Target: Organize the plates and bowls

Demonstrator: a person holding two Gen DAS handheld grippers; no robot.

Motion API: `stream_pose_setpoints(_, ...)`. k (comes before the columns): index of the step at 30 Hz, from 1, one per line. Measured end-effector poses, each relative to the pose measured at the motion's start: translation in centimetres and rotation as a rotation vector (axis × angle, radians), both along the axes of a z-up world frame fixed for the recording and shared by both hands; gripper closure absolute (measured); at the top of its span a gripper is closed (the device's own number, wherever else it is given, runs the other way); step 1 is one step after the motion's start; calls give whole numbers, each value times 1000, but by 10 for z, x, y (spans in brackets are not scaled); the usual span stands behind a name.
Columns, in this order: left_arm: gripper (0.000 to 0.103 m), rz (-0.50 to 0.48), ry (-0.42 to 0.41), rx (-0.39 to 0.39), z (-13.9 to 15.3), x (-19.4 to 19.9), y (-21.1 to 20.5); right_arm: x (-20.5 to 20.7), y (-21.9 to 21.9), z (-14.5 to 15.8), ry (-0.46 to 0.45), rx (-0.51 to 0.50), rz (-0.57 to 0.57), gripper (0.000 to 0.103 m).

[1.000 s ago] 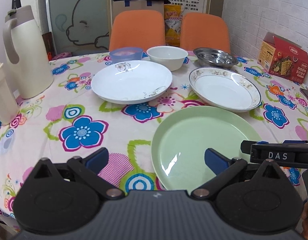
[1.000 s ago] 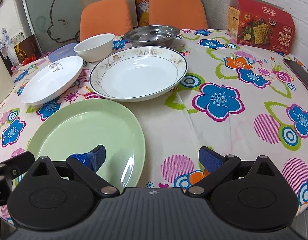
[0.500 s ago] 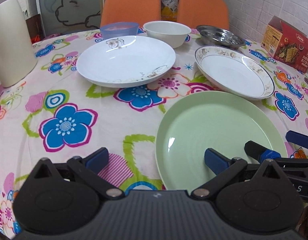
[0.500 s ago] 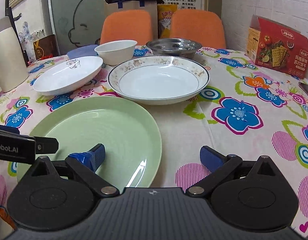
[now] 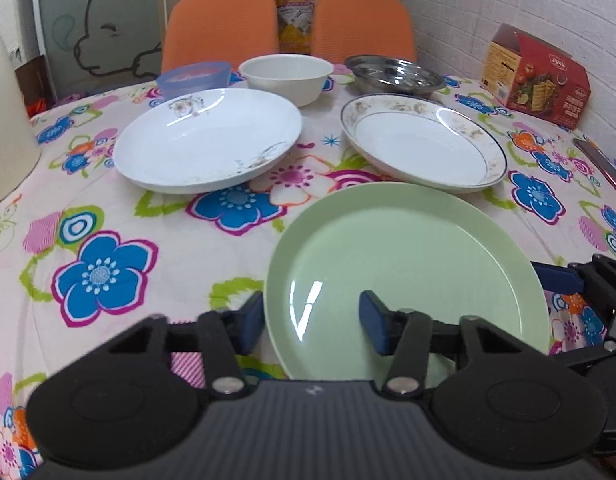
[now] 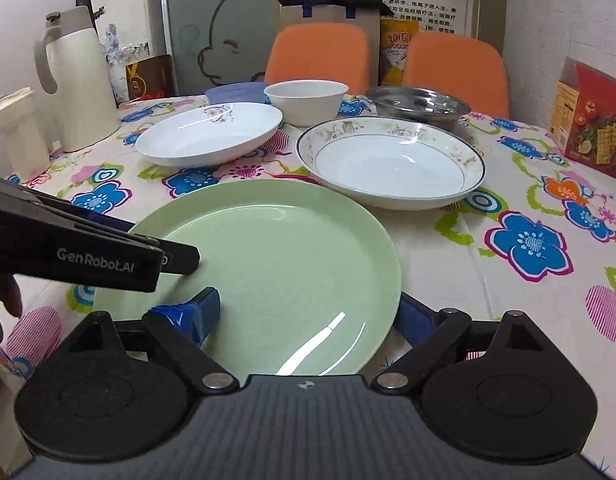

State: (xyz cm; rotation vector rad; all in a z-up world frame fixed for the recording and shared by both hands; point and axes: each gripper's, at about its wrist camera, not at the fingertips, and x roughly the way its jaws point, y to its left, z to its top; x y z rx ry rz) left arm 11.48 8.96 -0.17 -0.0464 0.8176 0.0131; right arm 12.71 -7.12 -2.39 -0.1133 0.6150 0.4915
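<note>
- We hold the left claw (image 5: 311, 322) spread, straddling the near-left rim of the green plate (image 5: 403, 264): one blue pad sits outside the rim over the flowered tablecloth (image 5: 108, 216), the other over the plate's inner face. We cannot tell whether either pad touches it.
- Our right claw (image 6: 308, 316) is spread too, straddling the same plate's near-right rim, left pad over the plate's face and right pad just outside the edge.
- The green plate lies flat and face up directly ahead of both claws; being round, it has no long axis.
- In the right wrist view the left claw's black arm, lettered GenRobot.AI, reaches over the plate's left edge, and part of a hand (image 6: 4, 300) shows at the frame's left side.
- Beyond the green plate, ahead and to the right of the left claw, the gold-rimmed plate (image 5: 423, 144) sits upright, just beside the green one's far edge.
- Ahead and left lies the white plate (image 5: 208, 140), face up, apart from the other two.
- Farther on stands a row of bowls: the blue bowl (image 5: 194, 76) at left, the white bowl (image 5: 286, 78) in the middle, the steel bowl (image 5: 393, 74) at right, all mouths up.
- Far right of the claws stands a red cracker box (image 5: 535, 76); far left, a white jug (image 6: 76, 80).
- Two orange chairs (image 5: 222, 28) stand behind the table.
</note>
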Motion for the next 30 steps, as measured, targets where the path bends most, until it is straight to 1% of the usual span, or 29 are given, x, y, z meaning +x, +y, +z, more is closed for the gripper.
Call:
stream_pose_setpoints(1, 51, 6, -7, 11, 0, 0, -2, 1, 0, 0, 4, 5, -7, 24)
stream_pose_setpoints(4, 53, 13, -13, -20, -1, -1, 1, 0, -1, -1, 14, 27, -19, 23)
stream_pose_setpoints(7, 54, 29, -8, -13, 0, -1, 0, -2, 3, 2, 30, 44, -47, 21)
stream_pose_setpoints(9, 55, 51, -13, -23, 4, -4, 7, -6, 7, 6, 24, 60, -42, 21)
stream_pose_setpoints(12, 56, 86, -32, -30, 13, -14, 23, -11, 15, 14, 8, 97, -4, 21)
stream_pose_setpoints(15, 56, 139, -27, -21, 17, -26, 45, -14, 37, 17, 3, 102, 56, 21)
stream_pose_setpoints(17, 55, 181, -17, -13, 16, -34, 60, -15, 53, 15, 16, 104, 99, 21)
stream_pose_setpoints(21, 55, 238, 6, -30, 6, -41, 89, -16, 81, 9, 27, 88, 149, 21)
stream_pose_setpoints(23, 56, 237, 10, -46, 1, -39, 97, -14, 88, 7, 25, 73, 148, 21)
stream_pose_setpoints(28, 56, 210, -12, -18, 0, -28, 94, -7, 93, 4, 23, 38, 126, 20)
stream_pose_setpoints(30, 57, 208, -15, -29, 0, -28, 96, -8, 94, 4, 19, 16, 133, 20)
